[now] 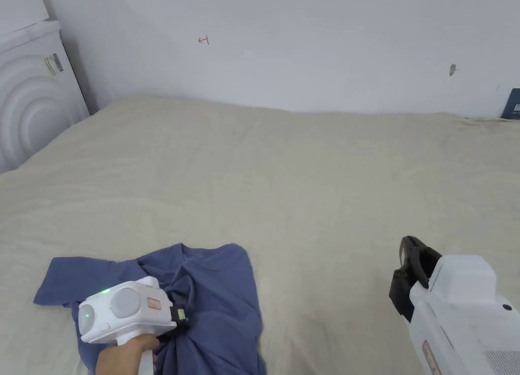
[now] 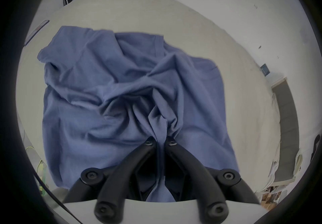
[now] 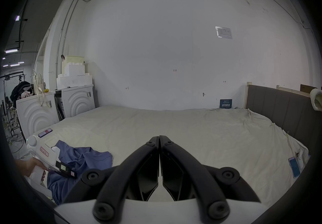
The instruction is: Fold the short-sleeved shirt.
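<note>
plain slate-blue cotton short-sleeved shirt [image 1: 213,295] at lower left; plain cream bed sheet [image 1: 304,188]; white-bodied, black-jawed left gripper [image 1: 180,317]; white wall [image 1: 304,46], small red marks.

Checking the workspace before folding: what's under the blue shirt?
The blue shirt lies crumpled on the beige bedsheet, a fold pinched by the left gripper. Anything beneath the cloth is covered.

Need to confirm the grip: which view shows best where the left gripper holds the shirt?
The left gripper view: the left gripper pinches a bunched ridge of shirt. The head view hides the jaws behind its body; the right gripper view shows it far off.
</note>
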Demonstrator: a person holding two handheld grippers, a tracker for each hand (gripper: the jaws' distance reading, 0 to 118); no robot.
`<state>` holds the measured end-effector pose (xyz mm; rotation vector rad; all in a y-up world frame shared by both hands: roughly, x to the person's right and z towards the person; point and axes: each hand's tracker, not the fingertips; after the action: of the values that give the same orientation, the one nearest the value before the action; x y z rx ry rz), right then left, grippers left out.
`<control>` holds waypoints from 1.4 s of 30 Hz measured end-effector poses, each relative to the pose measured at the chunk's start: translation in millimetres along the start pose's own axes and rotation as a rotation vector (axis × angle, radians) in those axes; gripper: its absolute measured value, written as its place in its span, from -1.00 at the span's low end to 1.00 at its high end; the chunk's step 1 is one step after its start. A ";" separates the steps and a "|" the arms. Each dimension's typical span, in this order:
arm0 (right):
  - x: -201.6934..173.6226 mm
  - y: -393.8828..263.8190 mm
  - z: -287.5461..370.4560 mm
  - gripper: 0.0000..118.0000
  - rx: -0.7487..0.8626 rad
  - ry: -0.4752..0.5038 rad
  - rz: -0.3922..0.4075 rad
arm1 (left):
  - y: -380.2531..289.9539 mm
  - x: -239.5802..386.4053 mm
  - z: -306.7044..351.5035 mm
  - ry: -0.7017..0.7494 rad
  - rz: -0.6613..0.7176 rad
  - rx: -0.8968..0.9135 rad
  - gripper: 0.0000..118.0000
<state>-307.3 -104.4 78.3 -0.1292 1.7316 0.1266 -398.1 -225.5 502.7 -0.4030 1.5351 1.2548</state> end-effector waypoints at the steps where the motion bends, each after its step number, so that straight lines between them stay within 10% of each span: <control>1: 2.7 1.7 0.9 -1.00 0.004 -0.003 0.000 | 4.0 4.1 7.2 0.002 -0.026 0.015 -0.95; 20: 75.9 23.2 39.8 -1.00 0.062 -0.188 -0.019 | 49.2 268.1 110.0 -0.287 -0.489 0.235 -0.95; 32: 127.9 23.7 68.8 -1.00 0.070 -0.331 -0.014 | -30.0 410.7 92.5 -0.582 -0.651 0.078 -0.95; 42: 148.7 16.2 81.8 -1.00 0.047 -0.386 -0.016 | -110.1 418.0 17.2 -0.503 -0.747 -0.129 -0.95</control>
<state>-254.5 -77.6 -81.6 -0.0779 1.3474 0.0914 -463.0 -111.4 90.5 -0.6175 0.7591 0.7726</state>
